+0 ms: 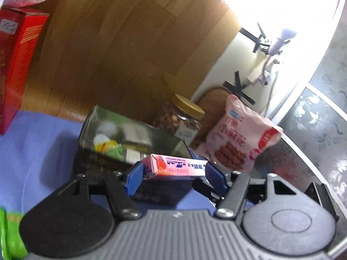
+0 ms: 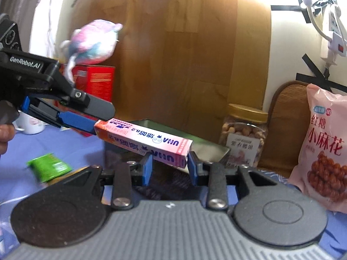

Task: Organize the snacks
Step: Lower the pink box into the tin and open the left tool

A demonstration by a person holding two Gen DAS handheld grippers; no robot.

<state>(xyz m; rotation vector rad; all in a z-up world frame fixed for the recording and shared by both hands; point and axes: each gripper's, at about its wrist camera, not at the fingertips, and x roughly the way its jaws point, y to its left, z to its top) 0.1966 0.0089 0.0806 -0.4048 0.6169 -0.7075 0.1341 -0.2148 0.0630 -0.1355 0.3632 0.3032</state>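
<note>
While the pink candy box (image 2: 144,140) is held lengthwise above the open metal tin (image 2: 208,149), it is clamped at both ends: the left gripper (image 2: 95,127) is pressed on its far end and the right gripper (image 2: 169,164) is closed on its near end. The step in hand is judged to be the carrying of this box toward the tin, which already holds a few wrapped snacks. For the next move, the box would need to be lowered level into the tin and one grip released before the other, so that it is not tipped. In the right wrist view the whole box is shown, along with the left gripper's arm, a green packet (image 2: 48,166) on the blue cloth, a nut jar (image 2: 245,134) and a pink snack bag (image 2: 325,147). In the left wrist view the left gripper (image 1: 173,170) is seen clamped across the box (image 1: 173,166), and the tin's inside (image 1: 130,138) is seen, which is hidden in the other view; a red carton (image 1: 17,65) stands at the left.
</note>
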